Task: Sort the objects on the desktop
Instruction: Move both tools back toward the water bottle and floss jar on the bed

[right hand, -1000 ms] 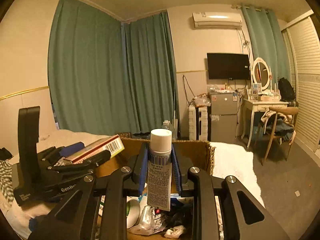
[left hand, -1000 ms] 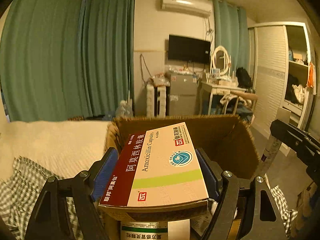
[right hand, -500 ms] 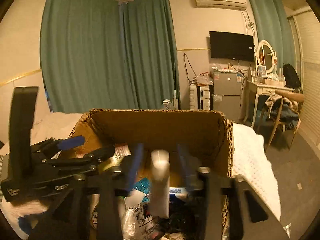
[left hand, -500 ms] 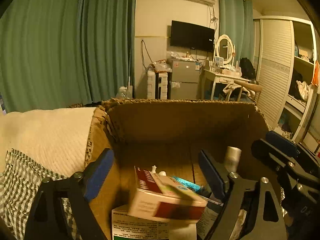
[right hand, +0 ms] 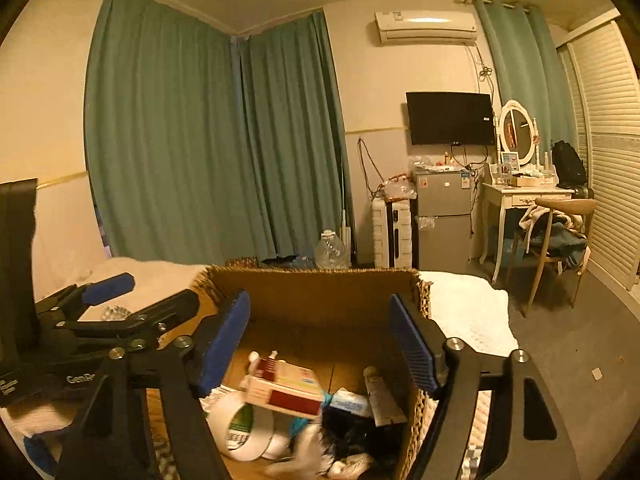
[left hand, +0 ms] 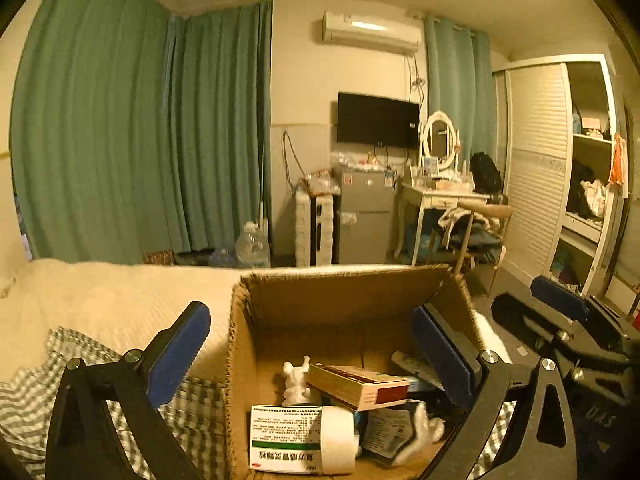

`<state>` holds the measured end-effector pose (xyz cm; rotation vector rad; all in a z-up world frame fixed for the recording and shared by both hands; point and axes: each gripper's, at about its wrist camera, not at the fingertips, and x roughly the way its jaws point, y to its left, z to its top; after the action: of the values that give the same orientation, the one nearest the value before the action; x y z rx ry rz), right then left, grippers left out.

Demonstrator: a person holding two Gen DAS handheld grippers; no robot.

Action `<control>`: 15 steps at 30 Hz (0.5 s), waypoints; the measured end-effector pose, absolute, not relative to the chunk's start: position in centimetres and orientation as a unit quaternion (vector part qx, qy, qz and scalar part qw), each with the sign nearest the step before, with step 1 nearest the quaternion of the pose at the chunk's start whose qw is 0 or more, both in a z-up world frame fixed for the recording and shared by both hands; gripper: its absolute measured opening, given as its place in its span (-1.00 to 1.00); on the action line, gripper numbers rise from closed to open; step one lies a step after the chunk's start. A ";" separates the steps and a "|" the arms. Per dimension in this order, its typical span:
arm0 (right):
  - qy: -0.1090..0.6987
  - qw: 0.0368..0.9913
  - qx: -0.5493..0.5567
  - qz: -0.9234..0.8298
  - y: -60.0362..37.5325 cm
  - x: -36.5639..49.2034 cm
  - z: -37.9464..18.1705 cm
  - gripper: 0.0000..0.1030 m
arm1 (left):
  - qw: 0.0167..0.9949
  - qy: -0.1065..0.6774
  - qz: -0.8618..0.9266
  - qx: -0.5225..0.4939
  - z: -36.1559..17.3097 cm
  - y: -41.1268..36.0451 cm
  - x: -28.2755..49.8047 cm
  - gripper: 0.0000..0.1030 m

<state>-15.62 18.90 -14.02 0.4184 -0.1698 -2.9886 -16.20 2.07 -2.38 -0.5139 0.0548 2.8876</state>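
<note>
An open cardboard box (left hand: 340,292) (right hand: 320,284) stands on the bed and holds several items. The red and cream amoxicillin box (left hand: 360,386) (right hand: 284,388) lies on the pile inside. The white tube (right hand: 380,396) lies at the box's right side (left hand: 412,364). My left gripper (left hand: 308,354) is open and empty above the box. My right gripper (right hand: 320,340) is open and empty above the box too. Each gripper shows at the edge of the other's view.
A white medicine box (left hand: 286,444), a tape roll (right hand: 244,428) and a small white figure (left hand: 296,380) also lie in the box. A checked cloth (left hand: 36,376) and a cream blanket (left hand: 100,292) cover the bed. A chair (right hand: 560,240) and dresser stand at right.
Both grippers opened. The amoxicillin box dropped from my left gripper and the white tube from my right gripper into the cardboard box. Both grippers have pulled back and up.
</note>
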 end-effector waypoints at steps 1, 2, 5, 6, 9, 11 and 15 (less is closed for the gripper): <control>-0.055 0.060 0.137 -0.987 18.8 -14.8 -13.5 0.52 | 0.102 0.019 0.980 -0.168 -1.8 2.1 -15.4 1.00; -0.054 0.059 0.136 -0.987 18.8 -14.1 -13.1 0.55 | 0.099 0.020 0.982 -0.163 -1.2 2.4 -14.9 1.00; -0.057 0.057 0.132 -0.988 18.9 -11.3 -11.7 0.63 | 0.088 0.026 0.984 -0.150 -0.1 2.3 -12.7 1.00; -0.059 0.057 0.131 -0.988 19.1 -10.6 -11.4 0.66 | 0.086 0.026 0.985 -0.148 0.1 2.1 -12.0 1.00; -0.069 0.051 0.130 -0.988 19.7 -8.2 -10.2 0.71 | 0.083 0.020 0.985 -0.149 0.6 1.3 -9.8 1.00; -0.076 0.047 0.133 -0.987 20.3 -6.8 -9.5 0.72 | 0.080 0.011 0.985 -0.151 1.0 0.6 -8.7 1.00; -0.081 0.037 0.133 -0.987 20.8 -3.9 -8.2 0.73 | 0.076 -0.011 0.985 -0.156 2.2 -0.7 -6.5 1.00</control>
<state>-3.86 20.78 -8.25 0.4087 -0.2490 -3.0306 -6.49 -0.73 2.21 -0.4674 -0.0318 2.9530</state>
